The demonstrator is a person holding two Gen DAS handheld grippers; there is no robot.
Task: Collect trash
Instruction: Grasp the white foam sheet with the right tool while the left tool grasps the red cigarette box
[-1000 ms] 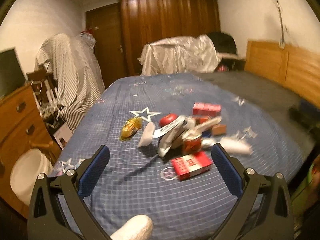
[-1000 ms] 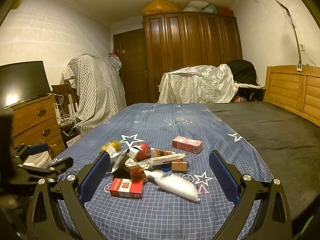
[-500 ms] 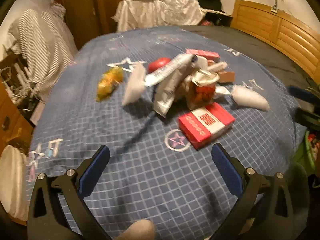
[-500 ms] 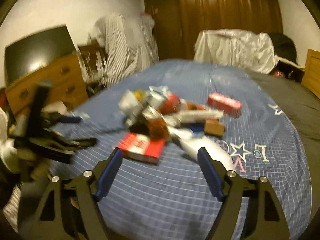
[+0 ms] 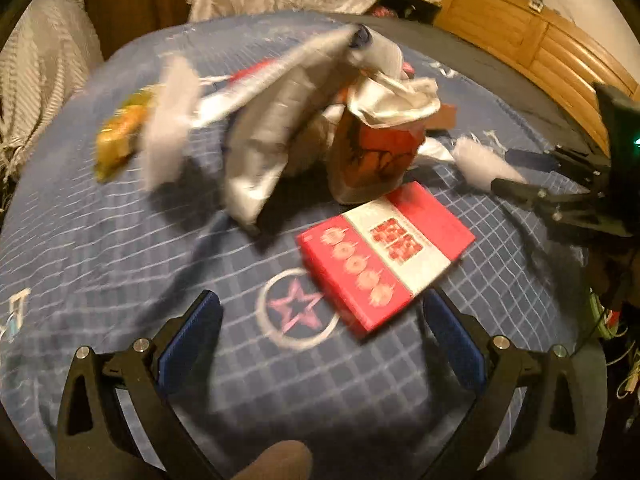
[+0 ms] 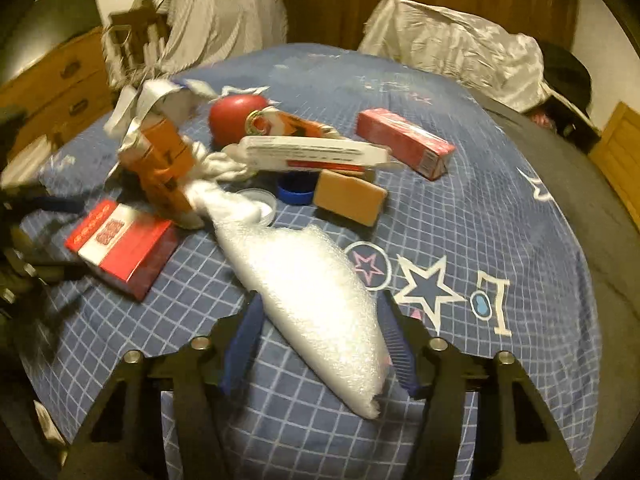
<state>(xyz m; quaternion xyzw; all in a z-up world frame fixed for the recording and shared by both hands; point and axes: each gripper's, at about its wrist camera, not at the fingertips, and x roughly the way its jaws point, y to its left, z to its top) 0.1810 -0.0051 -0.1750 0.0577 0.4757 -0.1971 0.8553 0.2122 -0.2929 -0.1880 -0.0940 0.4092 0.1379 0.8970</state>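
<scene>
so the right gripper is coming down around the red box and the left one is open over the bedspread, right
Not the red box. The right wrist view shows the right gripper closing around the white foam bag, which lies between its jaws; the box sits off to the left. The rest holds: the left gripper is open over the bedspread, nothing between its jaws.

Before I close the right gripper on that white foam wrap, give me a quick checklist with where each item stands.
1. White foam wrap lies between the right gripper fingers: ok.
2. Pads pressing on the wrap: cannot tell; jaws closing.
3. Red and white box outside the right gripper's fingers: ok.
4. Left gripper open, nothing held: ok.
5. The two grippers apart: ok.
6. Trash bin or bag in view: not ok.
</scene>
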